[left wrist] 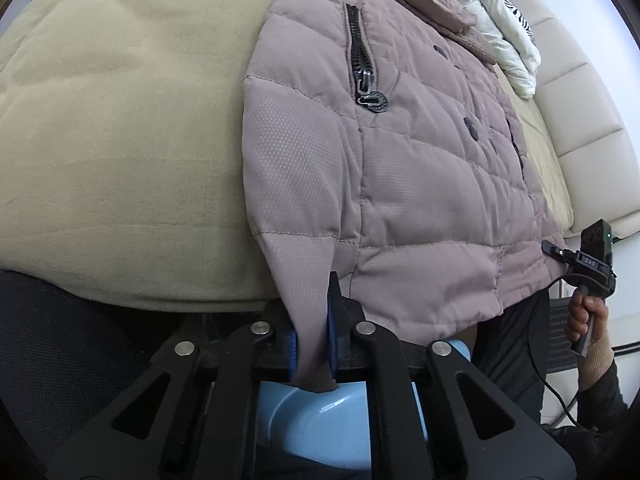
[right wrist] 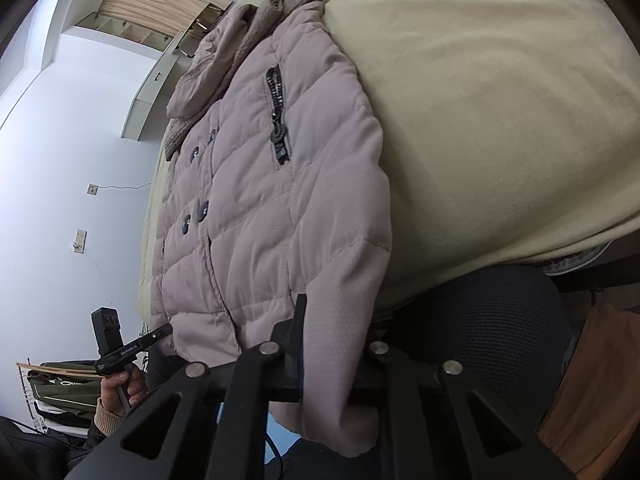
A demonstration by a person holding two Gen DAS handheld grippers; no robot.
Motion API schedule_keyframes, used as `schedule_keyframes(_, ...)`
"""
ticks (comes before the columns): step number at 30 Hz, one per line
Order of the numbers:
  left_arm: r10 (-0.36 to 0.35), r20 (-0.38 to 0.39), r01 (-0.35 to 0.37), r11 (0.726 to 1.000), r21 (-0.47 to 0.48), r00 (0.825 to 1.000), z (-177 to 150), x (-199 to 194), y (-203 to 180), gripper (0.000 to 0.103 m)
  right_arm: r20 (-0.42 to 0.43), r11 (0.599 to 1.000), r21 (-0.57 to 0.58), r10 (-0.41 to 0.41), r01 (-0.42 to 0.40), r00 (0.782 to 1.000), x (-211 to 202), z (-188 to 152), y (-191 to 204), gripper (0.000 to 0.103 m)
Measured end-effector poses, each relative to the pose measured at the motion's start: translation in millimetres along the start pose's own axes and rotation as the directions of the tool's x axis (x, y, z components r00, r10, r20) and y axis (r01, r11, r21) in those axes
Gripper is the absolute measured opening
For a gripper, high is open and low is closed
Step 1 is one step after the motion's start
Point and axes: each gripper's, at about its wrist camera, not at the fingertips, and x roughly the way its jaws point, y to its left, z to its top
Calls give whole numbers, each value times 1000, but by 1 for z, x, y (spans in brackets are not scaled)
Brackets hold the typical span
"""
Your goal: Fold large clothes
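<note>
A mauve quilted puffer jacket [left wrist: 400, 152] lies front up on a beige bed cover [left wrist: 120, 120], with dark buttons and a black chest zipper [left wrist: 362, 68]. My left gripper [left wrist: 312, 332] is shut on the jacket's bottom hem at one corner. In the right wrist view the jacket [right wrist: 256, 200] hangs over the bed edge, and my right gripper [right wrist: 328, 344] is shut on the hem at the other corner. Each gripper shows in the other's view, held at the hem: the right gripper [left wrist: 560, 254] and the left gripper [right wrist: 160, 332].
A white padded garment [left wrist: 504, 40] lies beyond the jacket's collar. A cream padded headboard [left wrist: 580, 120] runs along the bed. A black mesh chair [right wrist: 500, 328] stands at the bed edge. A light blue basin [left wrist: 320, 420] sits below. White wall [right wrist: 80, 140] and wardrobe are beside the bed.
</note>
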Motion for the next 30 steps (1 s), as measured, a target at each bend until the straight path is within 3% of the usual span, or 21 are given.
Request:
schedule_keyframes(5,-30,14,30,1000,-8,999,5,-18,-7,3,42,999,-41,13,-11,999,-9,1,19,10)
schedule_keyframes(12,-121,122,128,990,-52,985,26,-72,-17,3,167,990,-103,115,-99,979,-41,22,57,9)
schedule_keyframes(22,-240,264,266,961,-70,934,80,-132,-19,3,290,961,-197,244,-192,925,-69,70,109,8)
schedule_keyframes(30,-276,370,304,953,-18,887,172,-175,-26,3,366,945,-242,299,-220,881,-74,145,139,8)
